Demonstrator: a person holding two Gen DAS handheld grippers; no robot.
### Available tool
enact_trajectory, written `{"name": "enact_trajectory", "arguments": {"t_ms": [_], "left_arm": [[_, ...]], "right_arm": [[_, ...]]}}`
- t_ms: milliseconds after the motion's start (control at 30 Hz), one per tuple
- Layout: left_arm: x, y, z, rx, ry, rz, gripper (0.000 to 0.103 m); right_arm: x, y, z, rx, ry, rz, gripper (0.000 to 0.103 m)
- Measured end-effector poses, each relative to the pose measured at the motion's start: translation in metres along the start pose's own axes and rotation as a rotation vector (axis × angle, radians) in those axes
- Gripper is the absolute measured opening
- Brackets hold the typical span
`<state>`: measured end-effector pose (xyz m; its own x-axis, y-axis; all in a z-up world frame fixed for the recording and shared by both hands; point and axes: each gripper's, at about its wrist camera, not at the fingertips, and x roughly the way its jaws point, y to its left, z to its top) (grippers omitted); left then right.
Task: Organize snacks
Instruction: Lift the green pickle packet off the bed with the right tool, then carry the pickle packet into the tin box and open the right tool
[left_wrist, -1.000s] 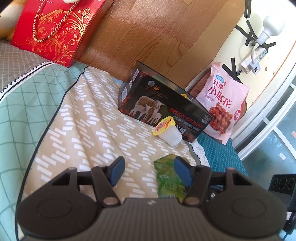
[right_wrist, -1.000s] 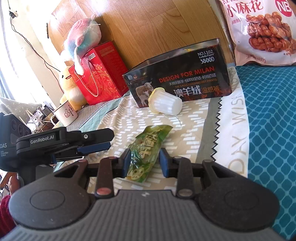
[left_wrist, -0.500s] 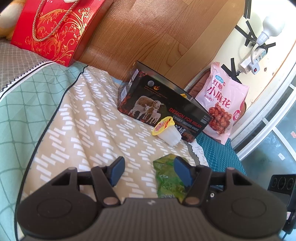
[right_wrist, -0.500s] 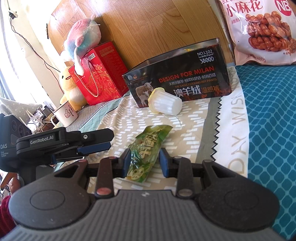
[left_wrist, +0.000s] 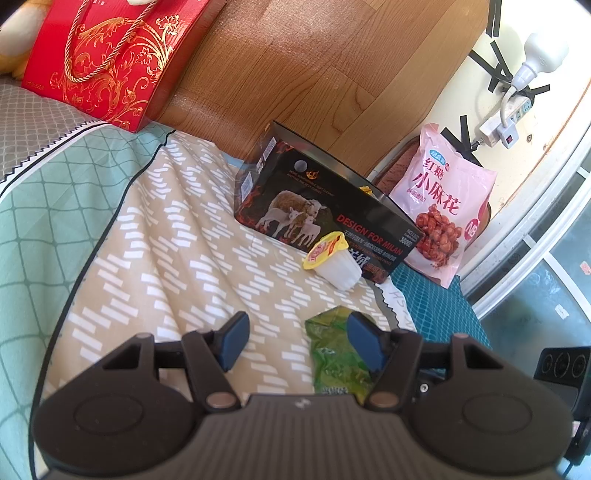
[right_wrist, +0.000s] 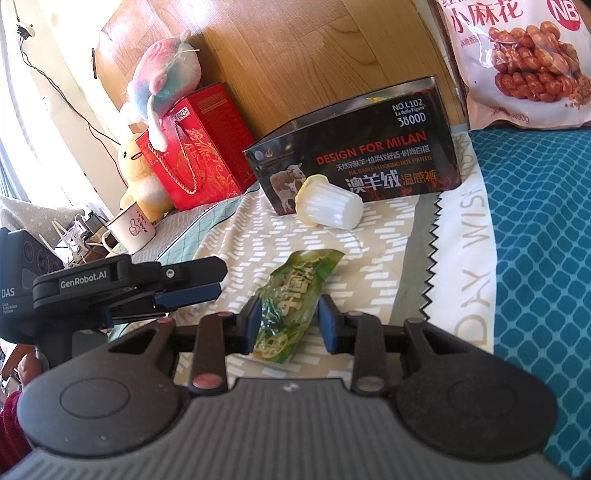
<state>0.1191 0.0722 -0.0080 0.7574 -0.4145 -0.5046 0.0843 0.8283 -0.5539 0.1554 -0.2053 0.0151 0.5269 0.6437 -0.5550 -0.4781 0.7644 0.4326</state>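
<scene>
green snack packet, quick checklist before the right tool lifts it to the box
1. Green snack packet between the right tool fingers: ok.
2. Pads closed firmly on it: cannot tell.
3. Left tool open, holding nothing: ok.
4. Black box open on top: ok.
5. Jelly cup lies on its side in front of the box, in the way: not ok.
6. Room left inside the box: cannot tell.

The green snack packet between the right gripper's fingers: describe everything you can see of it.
The green snack packet is a small, crinkly, glossy plastic pouch, green with yellow print and a sealed, flattened far end. It lies lengthwise on the patterned bedspread, angled up and to the right. The right gripper has its blue pads at either side of the near half; firm contact cannot be confirmed. Nothing else touches it.
</scene>
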Motion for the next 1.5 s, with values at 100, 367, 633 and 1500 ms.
{"name": "enact_trajectory", "arguments": {"t_ms": [100,367,633,1500], "left_arm": [[0.0,0.0,0.0,0.0,0.0,-0.001,0.06],[0.0,0.0,0.0,-0.001,0.001,-0.001,0.06],[0.0,0.0,0.0,-0.001,0.001,-0.002,0.06],[-0.002,0.009,0.002,-0.084,0.036,-0.107,0.058]], "right_arm": [[0.0,0.0,0.0,0.0,0.0,0.0,0.036],[0.0,0.0,0.0,0.0,0.0,0.0,0.036],[0.0,0.0,0.0,0.001,-0.001,0.0,0.036],[0.0,-0.005,0.001,0.034,0.007,0.033,0.042]]}}
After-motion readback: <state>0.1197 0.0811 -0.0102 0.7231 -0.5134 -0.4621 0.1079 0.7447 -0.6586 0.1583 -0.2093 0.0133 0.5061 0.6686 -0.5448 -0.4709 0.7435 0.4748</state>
